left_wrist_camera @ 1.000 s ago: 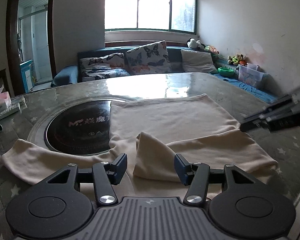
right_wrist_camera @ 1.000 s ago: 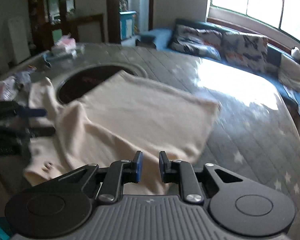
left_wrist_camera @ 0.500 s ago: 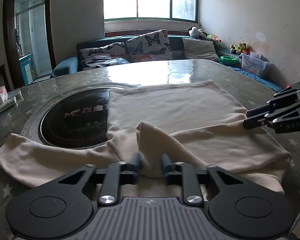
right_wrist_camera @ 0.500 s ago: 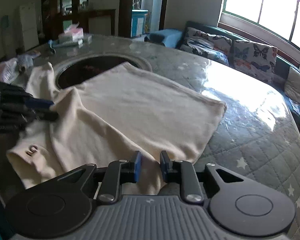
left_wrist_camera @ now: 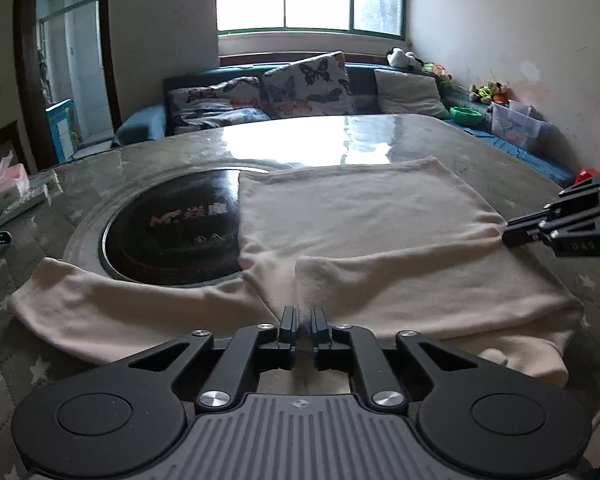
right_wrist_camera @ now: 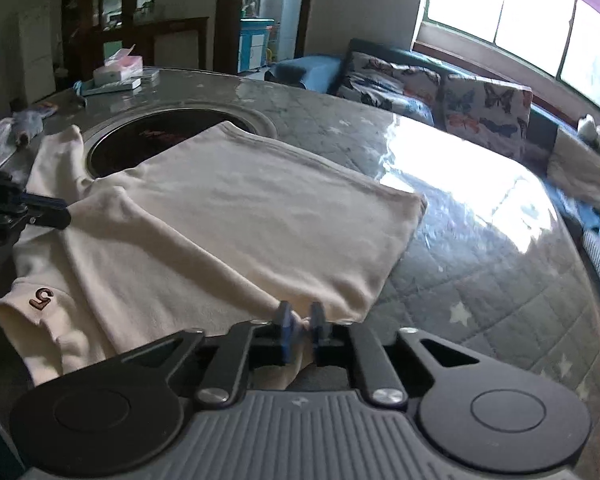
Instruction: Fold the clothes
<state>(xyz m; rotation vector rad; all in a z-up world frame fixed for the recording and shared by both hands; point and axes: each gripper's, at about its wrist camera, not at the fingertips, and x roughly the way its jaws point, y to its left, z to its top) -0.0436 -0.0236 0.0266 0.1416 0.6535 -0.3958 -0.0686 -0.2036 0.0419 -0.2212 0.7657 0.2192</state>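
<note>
1. Left wrist view: cream garment (left_wrist_camera: 372, 232) lies flat on the round table (left_wrist_camera: 172, 148), body reaching away toward the window end, far hem square to the view. One sleeve (left_wrist_camera: 100, 300) runs out to the left along the near table edge, so the sleeve line goes left-right and the body's long axis goes near-far. Left part of the body overlaps the dark round cooktop inset (left_wrist_camera: 172, 228).
2. Same view: left gripper (left_wrist_camera: 304, 320) sits low at the near edge, pointing forward along the body axis, fingers drawn together with a raised pinch of cloth between them at the folded flap (left_wrist_camera: 380, 276). Right gripper (left_wrist_camera: 512, 236) comes in from the right, roughly level, tips closed on the garment's right side edge.
3. Same view, background: sofa with butterfly cushions (left_wrist_camera: 304, 88) under the window, tissue box (left_wrist_camera: 4, 184) at the table's left.
4. Right wrist view: garment (right_wrist_camera: 240, 208) spreads away to the left from here, far hem corner toward the bright glare. A "5" patch (right_wrist_camera: 42, 298) shows on the near-left sleeve cuff.
5. Same view: right gripper (right_wrist_camera: 300, 320) low, aimed across the cloth, fingers nearly together and clamped on a bunched bit of the side edge. Left gripper (right_wrist_camera: 60, 216) enters at far left, tip closed on the fabric fold.
</note>
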